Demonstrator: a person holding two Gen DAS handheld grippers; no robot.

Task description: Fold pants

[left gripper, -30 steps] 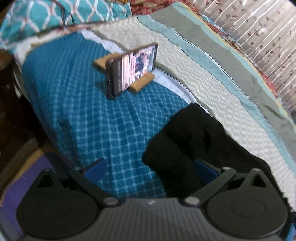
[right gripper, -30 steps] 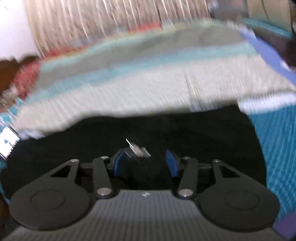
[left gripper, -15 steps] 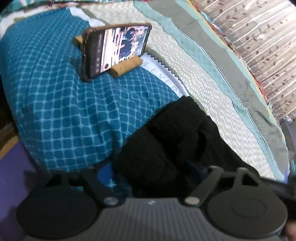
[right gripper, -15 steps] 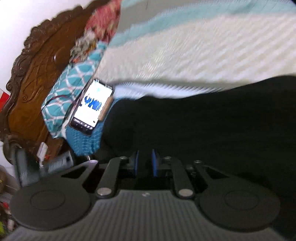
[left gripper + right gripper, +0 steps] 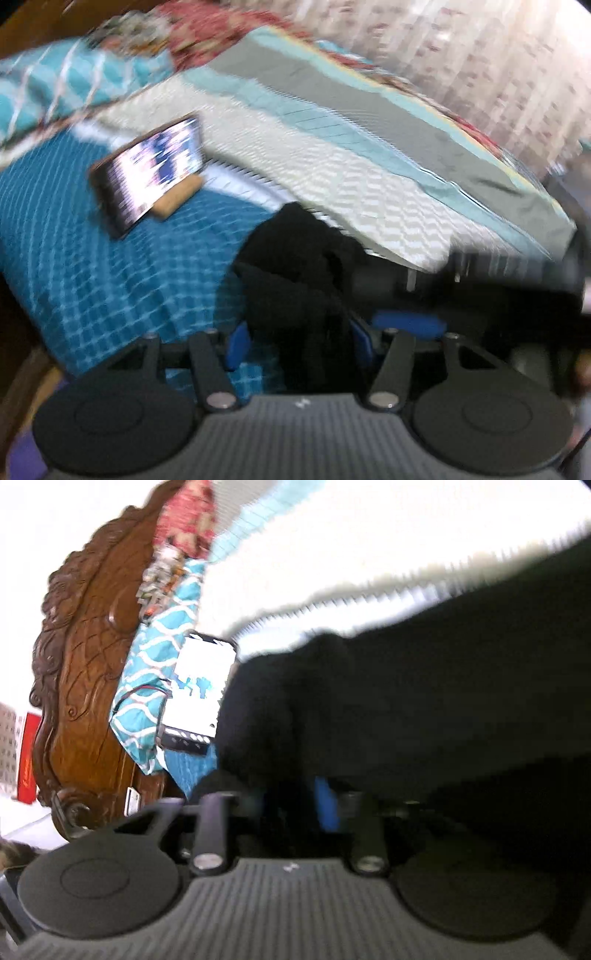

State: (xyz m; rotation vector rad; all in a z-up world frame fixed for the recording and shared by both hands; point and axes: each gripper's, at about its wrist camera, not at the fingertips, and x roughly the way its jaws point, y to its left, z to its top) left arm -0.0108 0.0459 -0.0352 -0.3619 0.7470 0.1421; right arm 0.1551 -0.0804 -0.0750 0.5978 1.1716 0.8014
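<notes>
Bed: your pants lie bunched at its near edge, on the blue checked cover beside the pale zigzag blanket. A careless pull could drag them over that edge.
Pants: black, soft and rumpled, with no seam or hem to be made out in the blur. You risk pinching several layers at once and folding crooked.
Phone: propped on its wooden stand near the cloth, so a swept leg could topple it.
Left tongs: closing, black cloth between the blue pads, not yet clamped.
Right tongs: opening, dark cloth between them; a dropped edge would undo your fold.
</notes>
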